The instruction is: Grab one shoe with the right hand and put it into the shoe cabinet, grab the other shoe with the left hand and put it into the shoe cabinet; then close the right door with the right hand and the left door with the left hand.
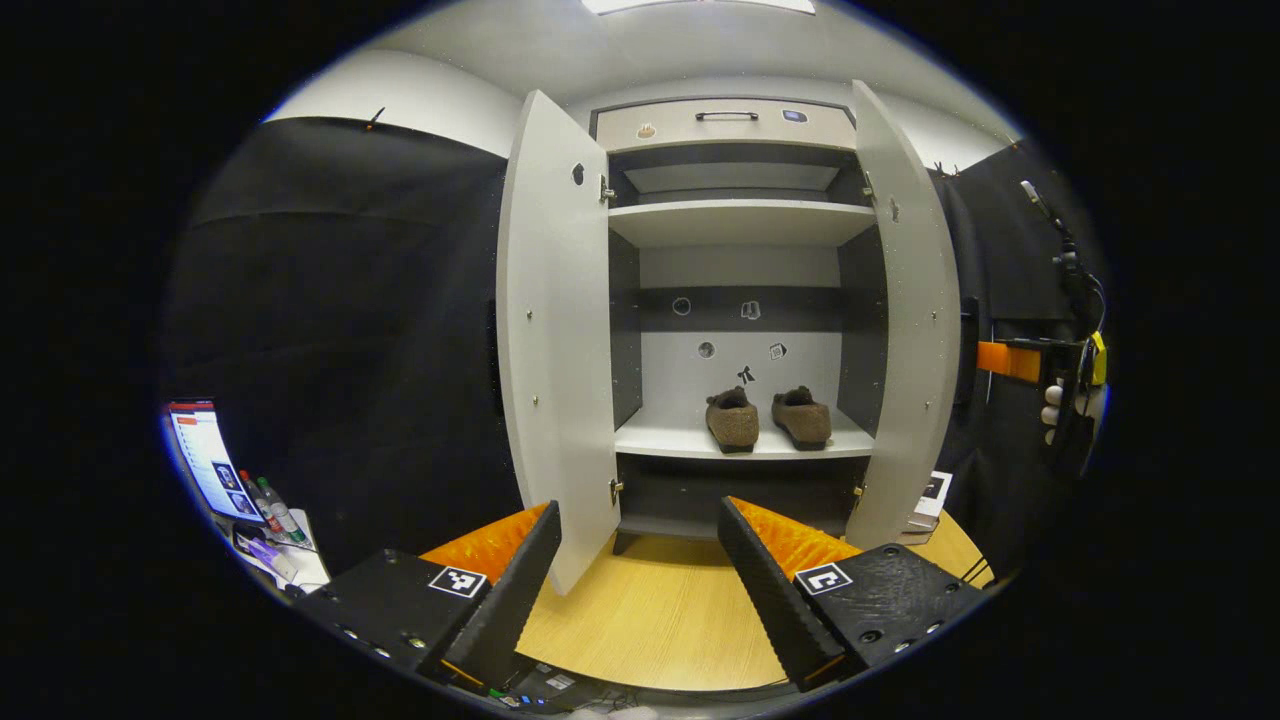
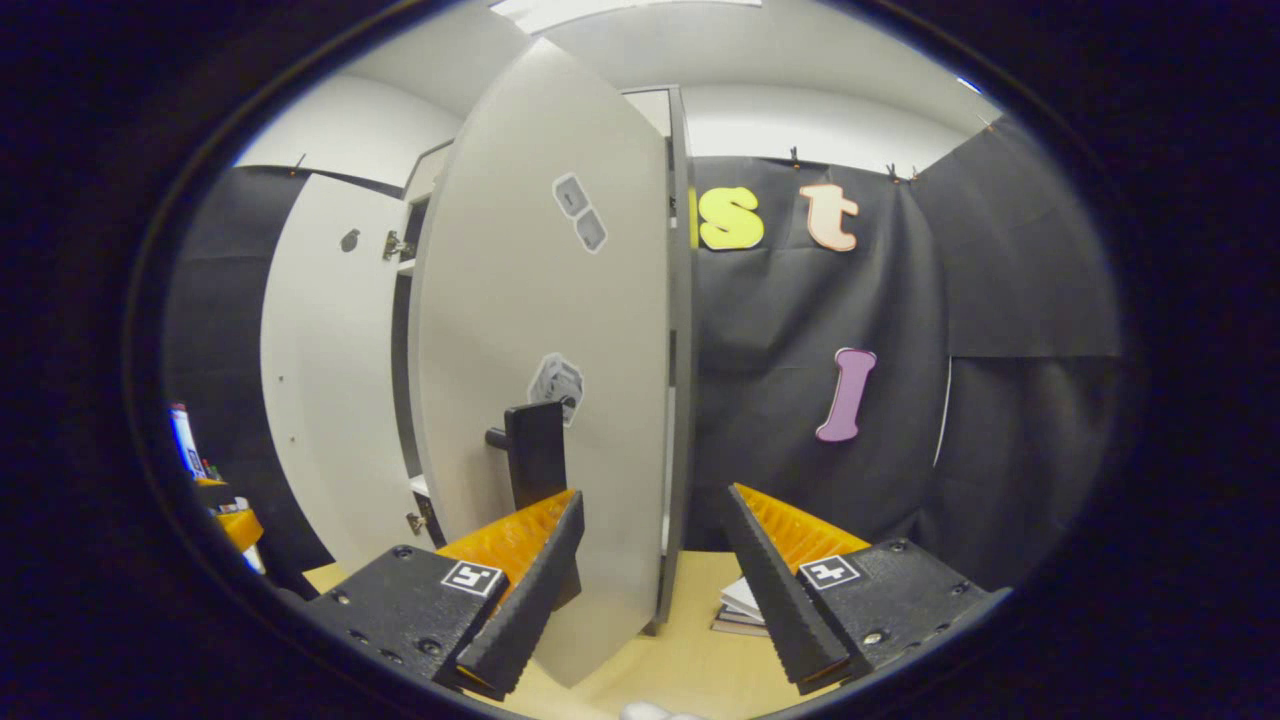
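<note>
- Brown, suede-looking shoes sit side by side on the cabinet's lower shelf [image 1: 690, 442]: the left shoe [image 1: 732, 420] and the right shoe [image 1: 801, 416], toes toward the front edge, near each other but apart. Judged from that, both placing steps are done.
- Both doors stand open: the left door [image 1: 550, 330] and the right door [image 1: 905, 320] swing out over the wooden counter [image 1: 640, 620] that carries the shoe cabinet [image 1: 740, 125].
- The step in hand looks like closing the right door. In the right gripper view the right gripper [image 2: 650, 560] sits at that door's outer face, its free edge running between the two fingers and the dark handle [image 2: 535, 455] just beside the left-hand finger.
- Its fingers are spread wide and clamp nothing; whether one brushes the panel I cannot tell.
- The next move calls for a push on the panel toward the cabinet front, swinging it about its hinges.
- The left gripper [image 1: 640, 560] hangs back before the cabinet front, fingers wide apart and empty, the left door's lower edge between them.
</note>
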